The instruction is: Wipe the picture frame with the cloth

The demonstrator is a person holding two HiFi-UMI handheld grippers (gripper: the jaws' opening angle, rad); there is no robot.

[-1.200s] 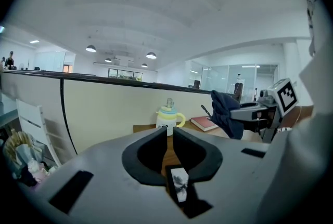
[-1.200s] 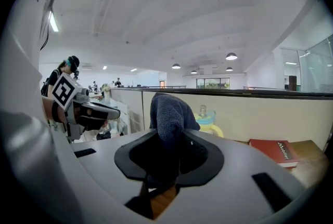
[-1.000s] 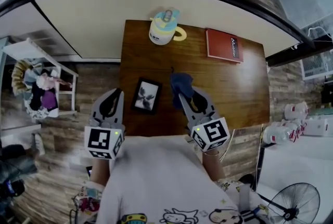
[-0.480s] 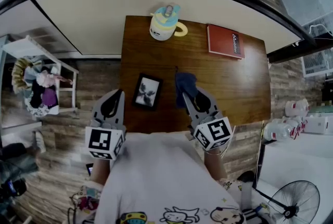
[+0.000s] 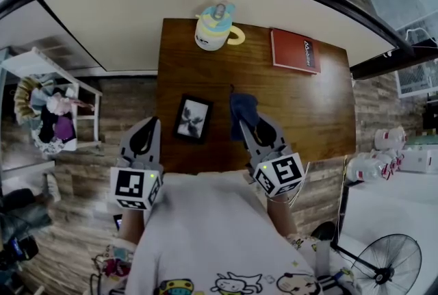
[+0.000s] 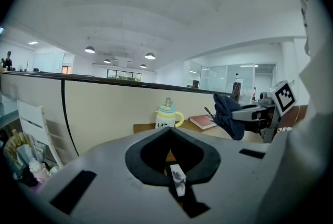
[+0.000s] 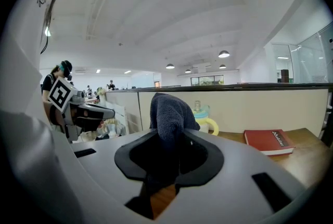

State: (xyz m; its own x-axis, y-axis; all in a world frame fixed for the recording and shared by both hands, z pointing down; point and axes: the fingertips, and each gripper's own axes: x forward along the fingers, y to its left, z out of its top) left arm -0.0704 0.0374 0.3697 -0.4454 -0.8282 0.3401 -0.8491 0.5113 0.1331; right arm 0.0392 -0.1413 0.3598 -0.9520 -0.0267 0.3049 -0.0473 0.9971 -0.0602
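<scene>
1. Picture frame: lies flat on the bench, left of centre and towards the near edge. Dark border, pale print inside. Nothing touching it.
2. Cloth: dark blue, bunched up, just right of the frame with bare wood between them. Cannot tell from the head view whether it touches the bench top.
3. Right tool: clamped on the cloth. In the right gripper view the cloth fills the gap between the jaws and bulges up past the tips. In the left gripper view the cloth droops off the front of the right tool.
4. Left tool: closed and empty. In the left gripper view the left tool has its tips meeting, with nothing pinched. Sits at the bench's near left corner, left of the frame and apart from it. Also seen from the side in the right gripper view, marker cube facing the camera.
5. Further back on the bench: lidded cup with a yellow handle near the far edge, red book to its right. Both well apart from frame and cloth.
6. Around the bench: cream partition wall behind it, white rack with clothes on the left, fan at lower right.
</scene>
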